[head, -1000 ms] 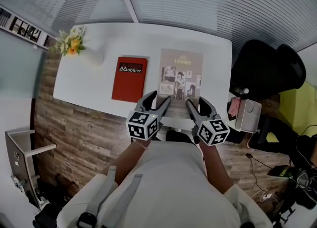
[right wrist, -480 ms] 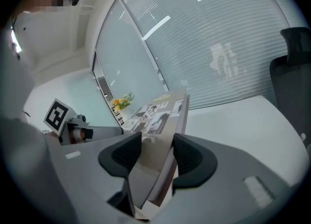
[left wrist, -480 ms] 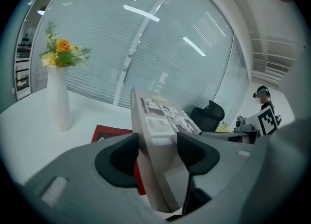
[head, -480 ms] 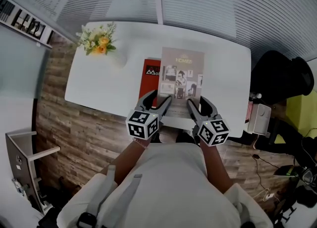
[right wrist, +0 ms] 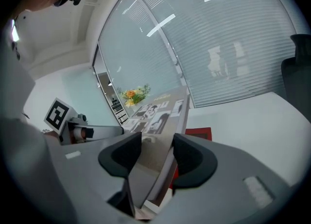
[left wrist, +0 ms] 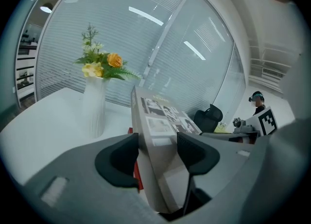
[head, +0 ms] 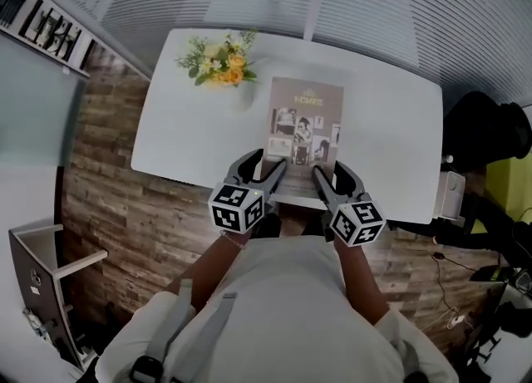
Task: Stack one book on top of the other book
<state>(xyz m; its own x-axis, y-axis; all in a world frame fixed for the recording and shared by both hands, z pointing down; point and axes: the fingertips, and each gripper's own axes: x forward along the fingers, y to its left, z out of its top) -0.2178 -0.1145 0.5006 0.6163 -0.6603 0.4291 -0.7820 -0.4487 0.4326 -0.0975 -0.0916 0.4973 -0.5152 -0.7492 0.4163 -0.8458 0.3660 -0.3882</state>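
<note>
Clamped on the grey book's (head: 306, 120) near edge with left claw (head: 264, 170) and right claw (head: 332, 178) alike. Probably stiff, light, slick-covered; best gripped at both near corners, kept level above the red book (right wrist: 199, 133).

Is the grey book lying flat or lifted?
Lifted: left gripper and right gripper clamp the grey book by its edge; red book shows underneath.
</note>
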